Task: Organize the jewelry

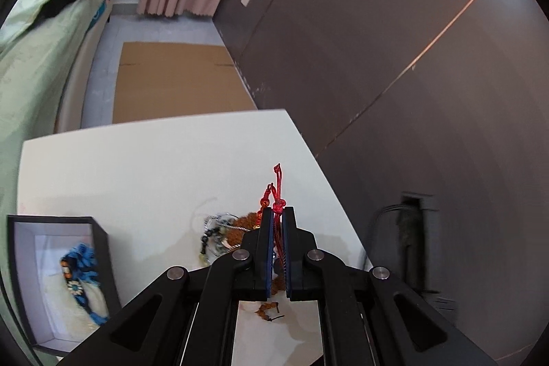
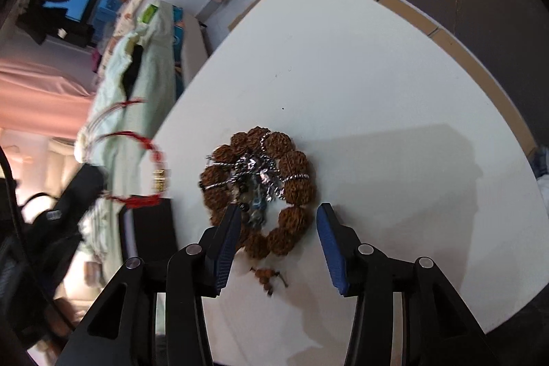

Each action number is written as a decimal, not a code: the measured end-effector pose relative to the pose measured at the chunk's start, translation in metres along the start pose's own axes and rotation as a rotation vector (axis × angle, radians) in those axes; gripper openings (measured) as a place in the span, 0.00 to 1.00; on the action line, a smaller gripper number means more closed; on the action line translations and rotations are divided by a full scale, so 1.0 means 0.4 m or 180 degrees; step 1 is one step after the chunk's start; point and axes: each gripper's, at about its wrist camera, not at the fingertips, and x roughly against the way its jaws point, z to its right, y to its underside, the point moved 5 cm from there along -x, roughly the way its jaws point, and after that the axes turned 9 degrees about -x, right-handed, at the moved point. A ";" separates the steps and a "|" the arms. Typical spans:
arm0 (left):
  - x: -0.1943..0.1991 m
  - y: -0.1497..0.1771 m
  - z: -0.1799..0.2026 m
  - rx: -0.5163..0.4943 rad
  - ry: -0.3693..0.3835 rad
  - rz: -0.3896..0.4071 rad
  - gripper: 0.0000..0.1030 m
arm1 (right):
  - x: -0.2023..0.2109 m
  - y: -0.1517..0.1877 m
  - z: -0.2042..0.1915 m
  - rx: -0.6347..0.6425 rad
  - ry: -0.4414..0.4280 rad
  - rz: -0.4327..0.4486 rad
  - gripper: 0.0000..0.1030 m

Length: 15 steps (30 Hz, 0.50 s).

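My white table (image 2: pixel 377 84) spreads under both tools. Ahead of my right gripper (image 2: pixel 278 211), whose jaws stand spread and empty, lies one bracelet of knobbly brown beads (image 2: pixel 295 187) with a silver chain (image 1: pixel 219 225) tangled across it. Down to the left of my left gripper (image 1: pixel 278 215) sits one black box (image 1: pixel 99 239) holding blue jewelry (image 1: pixel 82 259). That gripper tilts downward, pressed together on one red cord bracelet (image 1: pixel 278 194), its knotted ends poking past the tips.

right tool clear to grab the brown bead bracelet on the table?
Probably yes. The right tool is open, hanging just above the brown bead bracelet, with nothing between. But a silver chain lies tangled across the bracelet and could come along.
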 end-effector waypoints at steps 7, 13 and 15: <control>0.060 0.002 -0.054 0.0105 -0.0022 0.0104 0.04 | -0.022 0.008 -0.058 0.0533 0.0565 0.0210 0.46; 0.112 0.001 -0.090 0.0165 -0.0038 0.0220 0.04 | -0.029 0.006 -0.076 0.0901 0.1053 0.0302 0.21; 0.128 0.003 -0.099 0.0180 -0.0059 0.0259 0.04 | -0.027 0.000 -0.077 0.0956 0.1059 0.0278 0.20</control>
